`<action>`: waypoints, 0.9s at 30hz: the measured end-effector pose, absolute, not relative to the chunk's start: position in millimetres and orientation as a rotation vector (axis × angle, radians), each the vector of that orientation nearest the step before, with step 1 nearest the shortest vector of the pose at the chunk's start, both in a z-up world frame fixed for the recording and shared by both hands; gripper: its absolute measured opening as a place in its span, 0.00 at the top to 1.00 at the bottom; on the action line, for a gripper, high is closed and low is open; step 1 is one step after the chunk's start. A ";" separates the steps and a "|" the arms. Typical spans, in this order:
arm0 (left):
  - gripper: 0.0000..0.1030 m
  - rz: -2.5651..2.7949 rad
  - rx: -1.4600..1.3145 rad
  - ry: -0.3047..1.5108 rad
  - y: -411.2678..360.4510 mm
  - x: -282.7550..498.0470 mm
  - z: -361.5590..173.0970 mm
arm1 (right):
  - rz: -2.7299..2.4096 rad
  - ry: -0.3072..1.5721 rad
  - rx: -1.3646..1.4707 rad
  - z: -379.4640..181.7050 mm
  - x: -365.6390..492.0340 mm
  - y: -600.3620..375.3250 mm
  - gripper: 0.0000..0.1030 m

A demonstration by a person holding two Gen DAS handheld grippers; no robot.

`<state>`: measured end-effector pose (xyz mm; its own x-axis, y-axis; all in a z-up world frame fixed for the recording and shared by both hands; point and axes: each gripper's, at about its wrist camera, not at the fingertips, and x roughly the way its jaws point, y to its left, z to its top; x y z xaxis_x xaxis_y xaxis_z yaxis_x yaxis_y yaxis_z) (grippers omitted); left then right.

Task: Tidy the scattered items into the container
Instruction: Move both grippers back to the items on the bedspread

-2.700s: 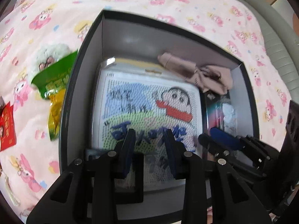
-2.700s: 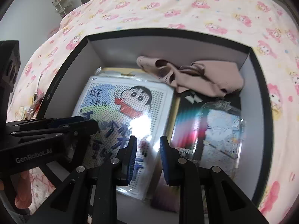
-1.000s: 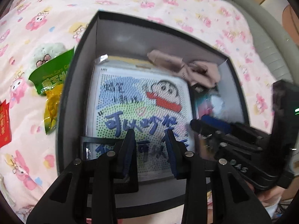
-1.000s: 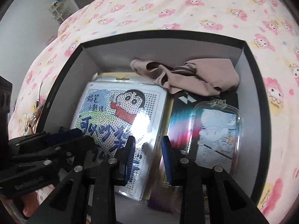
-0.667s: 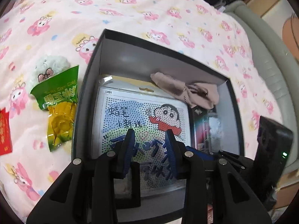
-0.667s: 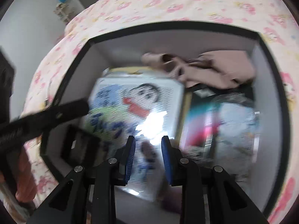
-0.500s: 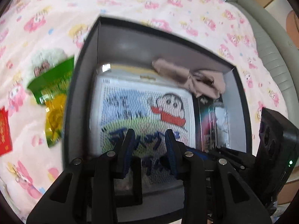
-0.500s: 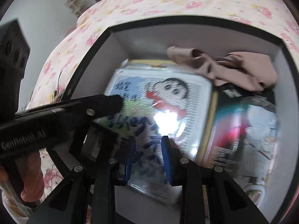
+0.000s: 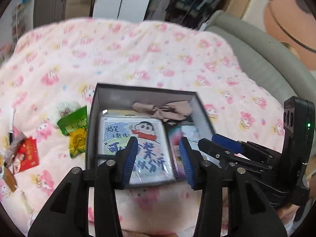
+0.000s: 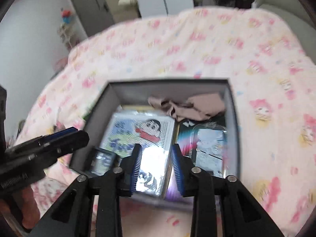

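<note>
A dark open box (image 9: 92, 116) (image 10: 234, 118) sits on the pink bedspread. In it lie a cartoon-print pack (image 9: 122, 132) (image 10: 152, 130), a beige cloth (image 9: 167, 110) (image 10: 197, 106) and a clear phone-case pack (image 10: 209, 148). My left gripper (image 9: 158, 160) is open and empty, hovering above the box's near edge. My right gripper (image 10: 156, 167) is open and empty, also above the near edge; it also shows at the right of the left wrist view (image 9: 227, 148). A green and yellow snack bag (image 9: 76, 130) and a red packet (image 9: 26, 156) lie on the bed left of the box.
A white fluffy item (image 9: 66, 107) lies behind the snack bag. More small bits sit at the far left edge (image 9: 7, 169). A grey padded bed frame (image 9: 266, 63) runs along the right. Wardrobes (image 10: 94, 6) stand beyond the bed.
Both grippers have pulled back and up from inside the box, so the box looks smaller and the room shows. Both jaws stay open and empty.
</note>
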<state>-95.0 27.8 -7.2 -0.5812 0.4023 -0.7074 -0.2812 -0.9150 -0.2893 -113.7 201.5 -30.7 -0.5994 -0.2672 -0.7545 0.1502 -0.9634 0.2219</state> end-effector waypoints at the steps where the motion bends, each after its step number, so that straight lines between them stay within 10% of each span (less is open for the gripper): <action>1: 0.57 2.480 -1.150 -0.204 26.1 -89.7 -2.9 | -2.626 -0.201 1.248 -26.0 -106.0 201.2 0.67; 13: 0.59 2.444 -1.169 -0.224 -7.2 -16.4 -6.4 | -2.621 -0.116 1.233 -14.9 -30.1 155.8 0.68; 27: 0.57 2.718 -1.245 -0.745 -223.3 7.6 -43.1 | -2.189 0.202 1.133 -13.2 -64.3 -49.0 0.68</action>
